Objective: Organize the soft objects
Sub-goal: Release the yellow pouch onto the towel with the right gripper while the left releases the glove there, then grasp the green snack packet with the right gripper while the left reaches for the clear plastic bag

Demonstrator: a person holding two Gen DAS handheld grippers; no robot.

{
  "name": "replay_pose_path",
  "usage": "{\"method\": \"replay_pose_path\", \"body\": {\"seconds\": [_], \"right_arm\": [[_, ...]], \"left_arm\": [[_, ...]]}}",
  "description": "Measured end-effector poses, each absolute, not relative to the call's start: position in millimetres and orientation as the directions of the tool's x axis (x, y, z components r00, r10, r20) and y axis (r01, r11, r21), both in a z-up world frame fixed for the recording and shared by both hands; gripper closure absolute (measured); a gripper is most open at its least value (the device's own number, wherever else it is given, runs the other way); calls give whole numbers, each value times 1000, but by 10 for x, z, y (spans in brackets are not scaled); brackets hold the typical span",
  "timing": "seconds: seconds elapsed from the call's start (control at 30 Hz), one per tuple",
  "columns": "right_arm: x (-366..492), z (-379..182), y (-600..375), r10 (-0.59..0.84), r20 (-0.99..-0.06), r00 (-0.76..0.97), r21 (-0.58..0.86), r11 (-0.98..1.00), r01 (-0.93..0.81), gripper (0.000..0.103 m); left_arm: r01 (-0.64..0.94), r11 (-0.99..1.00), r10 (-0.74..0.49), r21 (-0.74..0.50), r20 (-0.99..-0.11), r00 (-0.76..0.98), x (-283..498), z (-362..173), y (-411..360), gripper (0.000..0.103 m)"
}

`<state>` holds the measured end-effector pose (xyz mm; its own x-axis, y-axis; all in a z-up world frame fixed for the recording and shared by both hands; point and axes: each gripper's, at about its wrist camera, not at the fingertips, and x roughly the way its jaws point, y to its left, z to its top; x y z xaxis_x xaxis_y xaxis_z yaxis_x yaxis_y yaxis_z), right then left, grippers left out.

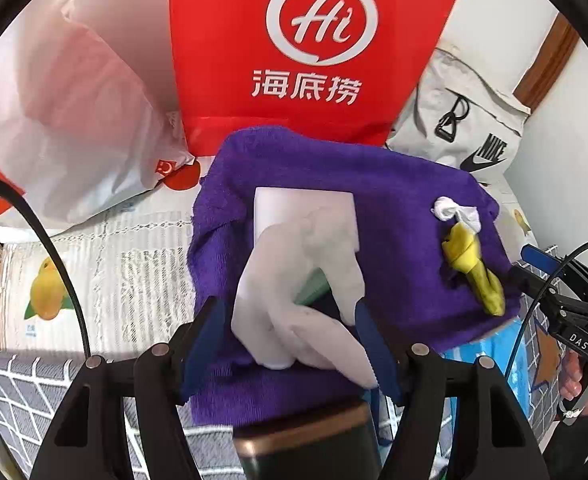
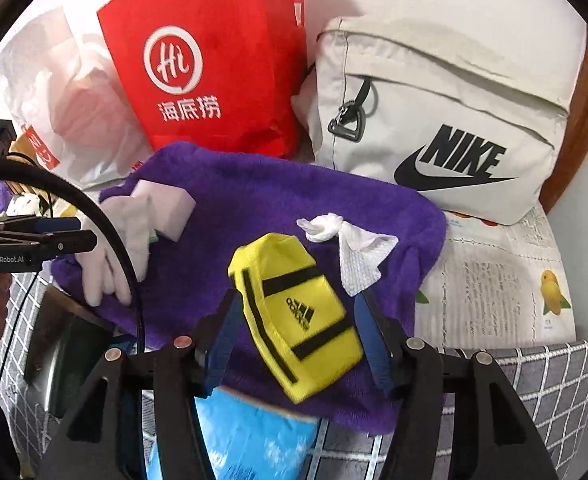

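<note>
A purple towel (image 1: pixel 333 184) lies spread over things on the surface; it also shows in the right wrist view (image 2: pixel 254 200). On it lie a white glove (image 1: pixel 294 300) over a white sponge block (image 1: pixel 294 208), a crumpled white wipe (image 2: pixel 349 248) and a small yellow Adidas pouch (image 2: pixel 294 312). My left gripper (image 1: pixel 290 328) is open, its fingers on either side of the glove. My right gripper (image 2: pixel 297 324) is open, its fingers on either side of the yellow pouch. The glove (image 2: pixel 122 240) and sponge (image 2: pixel 166 204) show at left in the right wrist view.
A red paper bag (image 1: pixel 313 40) and a white plastic bag (image 1: pixel 74 120) stand behind the towel. A grey Nike bag (image 2: pixel 445 120) leans at the back right. A blue packet (image 2: pixel 254 440) sticks out under the towel. Fruit-printed paper (image 2: pixel 493 280) and grey checked cloth (image 2: pixel 553 380) cover the surface.
</note>
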<state>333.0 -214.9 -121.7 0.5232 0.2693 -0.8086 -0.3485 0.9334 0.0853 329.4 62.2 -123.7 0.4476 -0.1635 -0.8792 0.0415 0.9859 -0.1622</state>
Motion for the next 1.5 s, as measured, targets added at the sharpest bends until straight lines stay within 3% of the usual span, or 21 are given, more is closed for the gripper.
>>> {"method": "replay_pose_path", "body": {"seconds": [0.6,1.1,1.5], "right_arm": [[1906,-756,-2019,357,-760,542,116,896,-428,45],[1097,-1121,-2138,383,-788,483,171,889,-425,45],[911,-1715,-1787,405,-846,346,216,855,-472,45]], "left_arm": [[38,987,-155,-157,-859,488,2237,-900,610,35],[40,987,-156,-155,-867,474,1312,-1111,556,33],[21,985,-161,-172,-864,477,1087,-1135,590,33]]}}
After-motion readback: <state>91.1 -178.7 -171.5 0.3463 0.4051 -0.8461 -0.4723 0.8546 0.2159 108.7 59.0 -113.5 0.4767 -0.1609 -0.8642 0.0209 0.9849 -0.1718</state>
